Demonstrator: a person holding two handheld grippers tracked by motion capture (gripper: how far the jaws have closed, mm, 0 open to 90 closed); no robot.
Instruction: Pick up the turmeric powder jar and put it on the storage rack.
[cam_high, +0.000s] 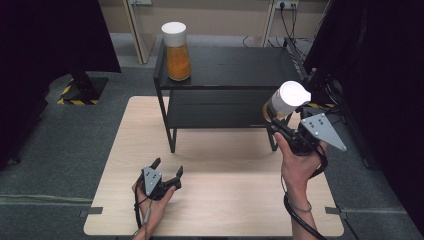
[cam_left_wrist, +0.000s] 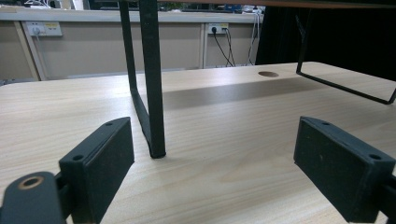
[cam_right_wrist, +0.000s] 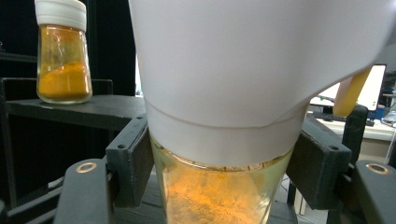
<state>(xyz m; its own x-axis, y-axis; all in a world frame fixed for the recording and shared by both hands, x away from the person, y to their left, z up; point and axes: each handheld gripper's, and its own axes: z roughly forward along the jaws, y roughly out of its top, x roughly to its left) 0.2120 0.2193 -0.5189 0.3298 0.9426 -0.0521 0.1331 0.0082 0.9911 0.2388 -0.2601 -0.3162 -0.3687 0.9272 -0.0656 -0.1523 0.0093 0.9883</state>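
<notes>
A glass jar of orange powder with a white lid (cam_high: 286, 100) (cam_right_wrist: 219, 140) hangs in the air by the black shelf's right front corner, and my right gripper (cam_high: 274, 120) (cam_right_wrist: 219, 172) is shut on it just below the lid. A second, similar jar (cam_high: 176, 50) (cam_right_wrist: 62, 56) stands upright on the left of the shelf's top board (cam_high: 240, 62). My left gripper (cam_high: 169, 168) (cam_left_wrist: 212, 172) rests low over the wooden table (cam_high: 215, 200), open with nothing between its pads, facing a shelf leg (cam_left_wrist: 152, 84).
The black two-level shelf (cam_high: 225, 107) stands at the table's far half; its lower board is bare. Dark screens flank both sides. A round cable hole (cam_left_wrist: 268, 73) shows in the tabletop. Grey floor surrounds the table.
</notes>
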